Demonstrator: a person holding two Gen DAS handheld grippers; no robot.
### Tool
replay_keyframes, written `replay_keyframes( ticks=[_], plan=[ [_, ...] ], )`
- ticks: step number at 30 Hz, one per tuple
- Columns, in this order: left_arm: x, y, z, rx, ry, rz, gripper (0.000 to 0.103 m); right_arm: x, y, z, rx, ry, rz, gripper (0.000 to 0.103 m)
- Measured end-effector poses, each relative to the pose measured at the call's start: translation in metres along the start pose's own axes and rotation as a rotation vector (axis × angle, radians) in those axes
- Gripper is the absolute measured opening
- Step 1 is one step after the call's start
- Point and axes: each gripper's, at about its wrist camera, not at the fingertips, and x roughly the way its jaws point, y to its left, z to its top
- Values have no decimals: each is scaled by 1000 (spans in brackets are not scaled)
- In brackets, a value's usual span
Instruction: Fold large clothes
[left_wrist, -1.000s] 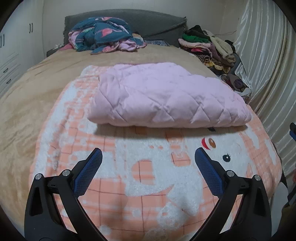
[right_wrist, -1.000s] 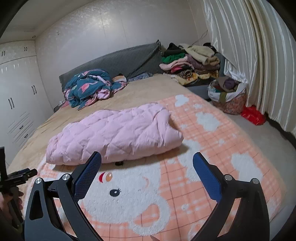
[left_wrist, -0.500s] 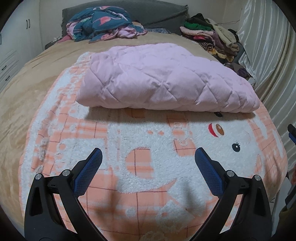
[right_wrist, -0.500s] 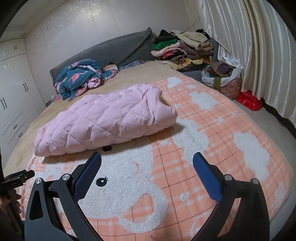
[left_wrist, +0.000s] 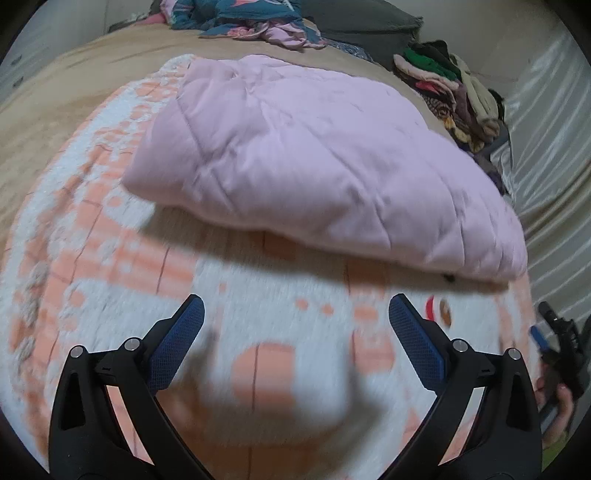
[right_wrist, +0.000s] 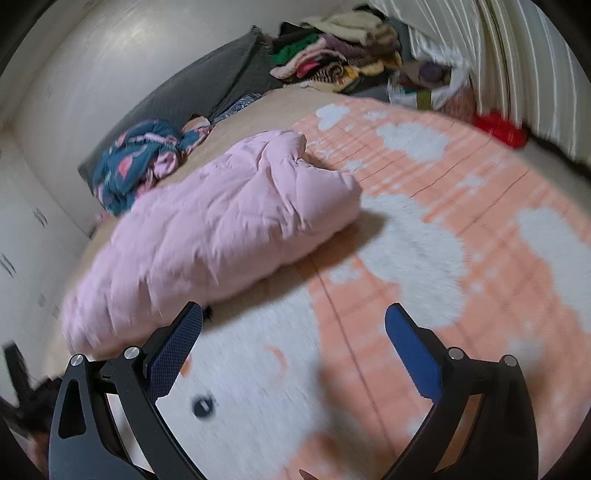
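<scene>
Pink quilted garment (left_wrist: 317, 166), folded into a thick padded bundle, lies across the middle of the bed, on the far part of the orange-and-white cartoon blanket (left_wrist: 258, 325) that covers the near half. From my left wrist view the bundle runs from the left side toward the bed's right edge, its near fold casting a dark shadow on the blanket. From my right wrist view the same bundle (right_wrist: 221, 232) stretches from just beyond my left finger toward the centre of the bed, one puffy end standing free on the blanket (right_wrist: 443, 258).

My left gripper (left_wrist: 295, 339) hangs over the blanket near the foot edge, its blue-padded fingers (left_wrist: 177, 343) spread wide with nothing between them, short of the garment. My right gripper (right_wrist: 293, 343) is likewise wide open and empty above the blanket, its left finger (right_wrist: 177, 347) close to the bundle's near edge; whether it touches I cannot tell, as both views are blurred.

At the right rim of the left view my other gripper (left_wrist: 561, 343) shows beside the bed's right edge, held in my hand (left_wrist: 554, 410).

Toward the head of the bed a crumpled teal and pink floral cloth (right_wrist: 136, 158) lies on the tan bedspread (left_wrist: 74, 74) against a grey headboard cushion (right_wrist: 207, 85). Beyond the bed's far right corner sits a pile of folded clothes (right_wrist: 332, 55), with pale curtains (right_wrist: 524, 48) behind.
</scene>
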Motion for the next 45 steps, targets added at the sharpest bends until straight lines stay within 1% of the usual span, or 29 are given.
replay_keyframes(
  ticks=[2, 4, 8, 11, 14, 20, 28, 33, 41, 45],
  plan=[
    [4, 2, 12, -25, -15, 5, 94, 16, -5, 11, 74, 12, 41, 99],
    [7, 4, 22, -56, -23, 4, 94, 28, -6, 20, 120, 20, 56, 99],
    [17, 13, 42, -132, -30, -13, 94, 47, -4, 32, 150, 28, 52, 99],
    [24, 20, 50, -196, -21, -44, 94, 57, -8, 36, 186, 42, 53, 99],
    [28, 26, 53, -237, -10, -69, 94, 62, -11, 37, 219, 46, 58, 99],
    [32, 29, 55, -276, -19, -87, 94, 72, -12, 37, 255, 64, 93, 99],
    [41, 34, 59, -332, -37, -103, 94, 86, -4, 41, 237, 75, 105, 99],
    [48, 38, 60, -359, -48, -114, 95, 92, -1, 44, 224, 66, 109, 99],
    [54, 38, 58, -373, -72, -125, 95, 104, 3, 48, 238, 53, 116, 99],
    [54, 34, 55, -362, -96, -106, 95, 109, 4, 50, 249, 46, 120, 99]
  ],
)
